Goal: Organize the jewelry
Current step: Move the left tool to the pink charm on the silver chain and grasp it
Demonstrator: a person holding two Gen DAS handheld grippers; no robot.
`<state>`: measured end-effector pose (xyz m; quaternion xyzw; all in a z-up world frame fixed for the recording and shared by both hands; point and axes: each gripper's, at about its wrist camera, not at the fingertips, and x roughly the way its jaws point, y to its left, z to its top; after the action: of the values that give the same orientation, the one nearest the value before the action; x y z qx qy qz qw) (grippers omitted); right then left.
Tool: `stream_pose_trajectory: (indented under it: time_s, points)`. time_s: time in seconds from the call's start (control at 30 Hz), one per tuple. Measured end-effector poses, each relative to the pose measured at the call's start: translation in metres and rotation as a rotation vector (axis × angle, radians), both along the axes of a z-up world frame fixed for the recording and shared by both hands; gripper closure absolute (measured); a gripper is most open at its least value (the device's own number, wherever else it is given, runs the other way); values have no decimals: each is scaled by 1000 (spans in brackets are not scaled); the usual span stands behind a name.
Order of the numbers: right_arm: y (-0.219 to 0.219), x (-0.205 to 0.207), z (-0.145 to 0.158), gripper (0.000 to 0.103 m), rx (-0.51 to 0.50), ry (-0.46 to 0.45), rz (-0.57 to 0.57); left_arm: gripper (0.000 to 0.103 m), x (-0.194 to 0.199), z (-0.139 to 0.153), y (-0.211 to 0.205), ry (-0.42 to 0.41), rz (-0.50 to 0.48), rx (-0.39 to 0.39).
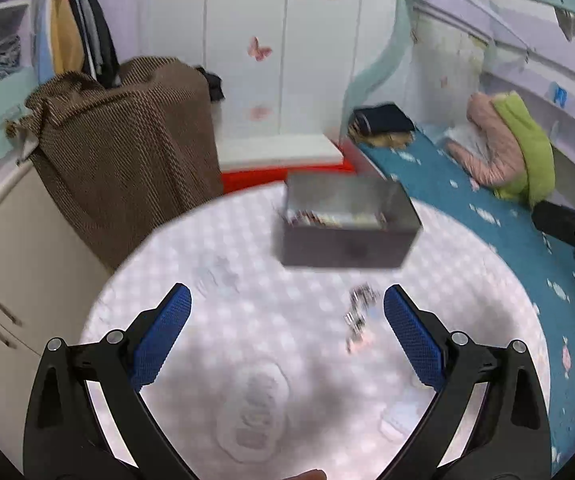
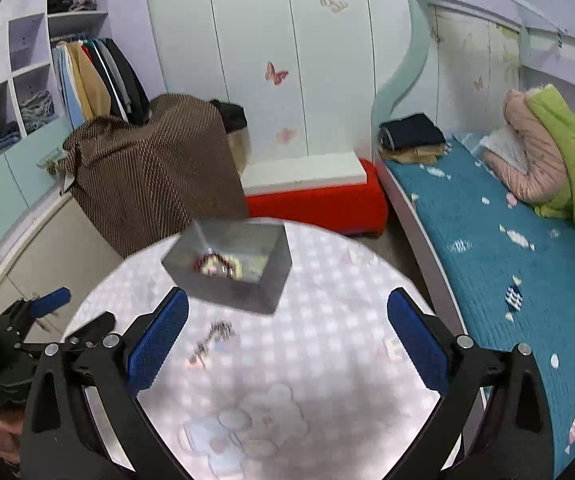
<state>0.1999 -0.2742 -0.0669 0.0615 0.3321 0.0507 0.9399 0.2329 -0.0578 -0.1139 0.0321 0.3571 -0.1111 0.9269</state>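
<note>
A grey open box (image 1: 347,224) stands at the far side of a round table with a pink checked cloth (image 1: 271,344); beads and other jewelry lie inside it (image 2: 217,266). A small silvery chain (image 1: 357,312) lies loose on the cloth in front of the box; it also shows in the right wrist view (image 2: 211,338). My left gripper (image 1: 287,320) is open and empty above the cloth, with the chain near its right finger. My right gripper (image 2: 287,322) is open and empty, with the chain near its left finger. The left gripper also shows at the left edge of the right wrist view (image 2: 47,300).
A brown cloth-covered piece of furniture (image 1: 127,152) stands behind the table at left. A red and white bench (image 2: 315,192) is beyond the box. A bed with a blue cover (image 2: 507,240) runs along the right, with folded clothes and jackets on it.
</note>
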Motion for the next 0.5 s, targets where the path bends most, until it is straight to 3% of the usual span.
stream_pose_trajectory:
  time_s: [0.23, 0.5]
  points:
    - [-2, -9, -30, 7, 2, 72, -5, 6, -2, -32, -18, 61, -19, 13]
    - [-10, -10, -44, 7, 24, 105, -10, 6, 20, -64, -40, 128, -32, 47]
